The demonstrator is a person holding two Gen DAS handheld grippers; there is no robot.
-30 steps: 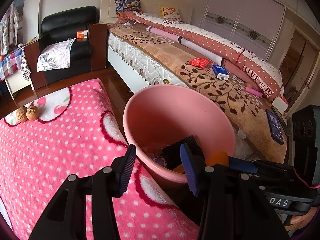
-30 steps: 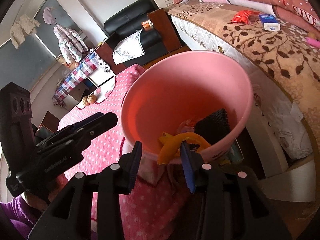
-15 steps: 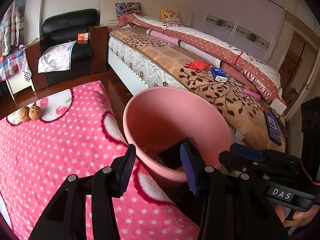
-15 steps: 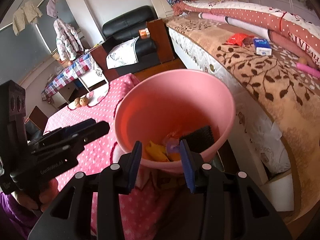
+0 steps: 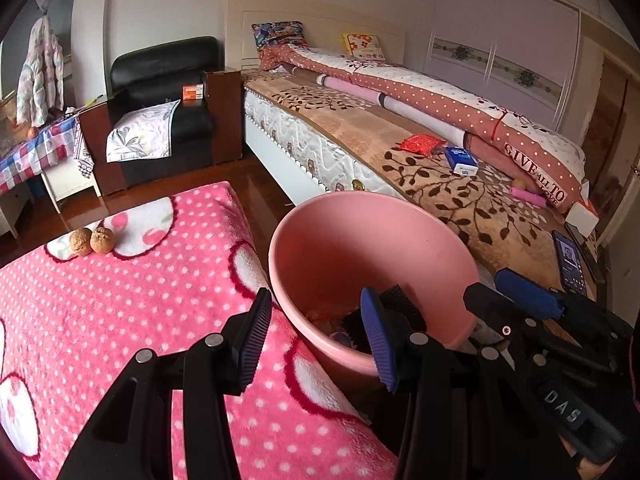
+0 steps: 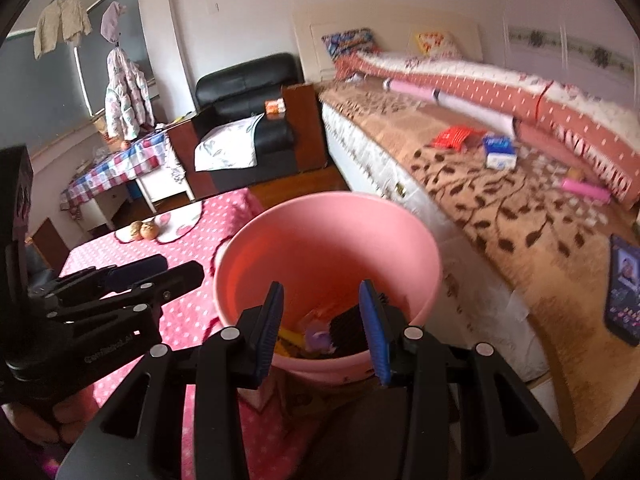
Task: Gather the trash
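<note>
Left claw (image 5: 316,338) spread wide, holding nothing, over the near rim of the pink bin (image 5: 400,236); right claw (image 6: 322,326) likewise spread, empty, above the trash (image 6: 320,330) in the bin's bottom; bin beside the pink-blanketed desk (image 5: 120,320).

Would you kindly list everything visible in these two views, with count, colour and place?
bin: 1, pink, between blanket and bed, holding scraps
scraps: several, orange, yellow, purple, black, at the bin's bottom
blanket: 1, pink with white dots, left of bin
walnuts: 2, brown, touching, far end of blanket
bed: 1, brown leaf cover, right of bin
red packet: 1, on bed
blue box: 1, blue and white, beside packet
pink tube: 1, on bed by quilt
phone: 1, dark, bed's near end
armchair: 1, black, far wall
left gripper: open, empty
right gripper: open, empty
</note>
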